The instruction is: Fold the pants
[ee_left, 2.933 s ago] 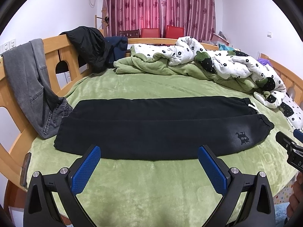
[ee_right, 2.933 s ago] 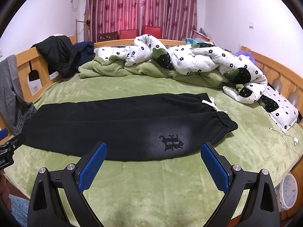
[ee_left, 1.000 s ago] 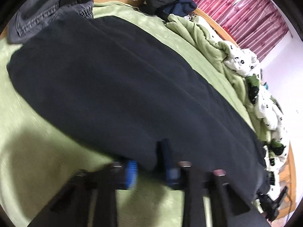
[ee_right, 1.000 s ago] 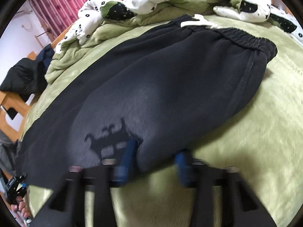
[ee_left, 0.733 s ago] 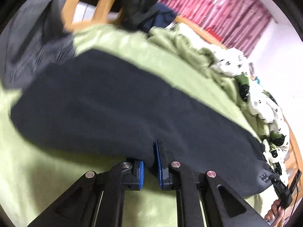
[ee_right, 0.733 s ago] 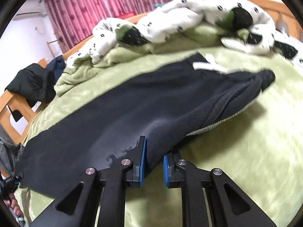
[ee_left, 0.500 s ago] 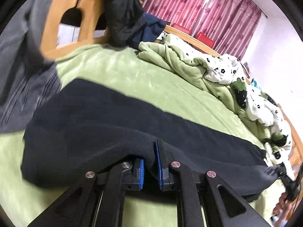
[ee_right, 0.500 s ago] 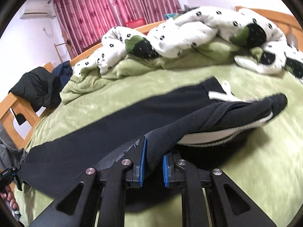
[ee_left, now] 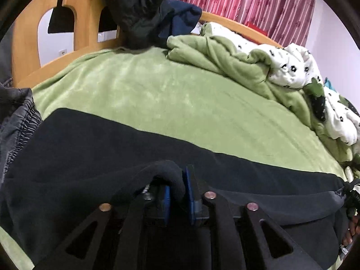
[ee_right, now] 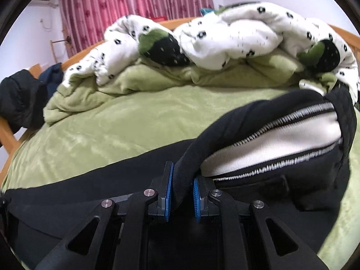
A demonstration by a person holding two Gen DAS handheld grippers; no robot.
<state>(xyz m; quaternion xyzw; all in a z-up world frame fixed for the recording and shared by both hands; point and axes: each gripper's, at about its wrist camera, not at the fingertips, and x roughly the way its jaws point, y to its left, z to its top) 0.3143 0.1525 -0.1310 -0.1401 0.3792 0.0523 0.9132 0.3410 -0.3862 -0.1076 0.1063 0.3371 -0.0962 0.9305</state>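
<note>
Black pants [ee_left: 90,148] lie lengthwise across the green blanket [ee_left: 180,94]. Their near long edge is lifted and draped toward the far edge. My left gripper [ee_left: 178,180] has a fold of the leg cloth between its blue pads, and its jaws are opening slightly. In the right wrist view, my right gripper [ee_right: 182,180] holds the black pants [ee_right: 243,117] near the waistband, whose white inner lining [ee_right: 281,139] is turned up. Its jaws are also opening a little, with cloth still between the pads.
A rumpled white flowered quilt [ee_right: 225,36] and a green cover [ee_left: 225,60] are piled at the far side. A dark jacket [ee_left: 135,11] hangs on the wooden bed frame [ee_left: 24,33]; grey jeans [ee_left: 15,121] hang at the left. A person's hand [ee_left: 351,231] shows at the right edge.
Both grippers have risen and moved toward the far side, carrying the near edge of the pants over the far leg. The waistband has flipped, showing its white lining.
</note>
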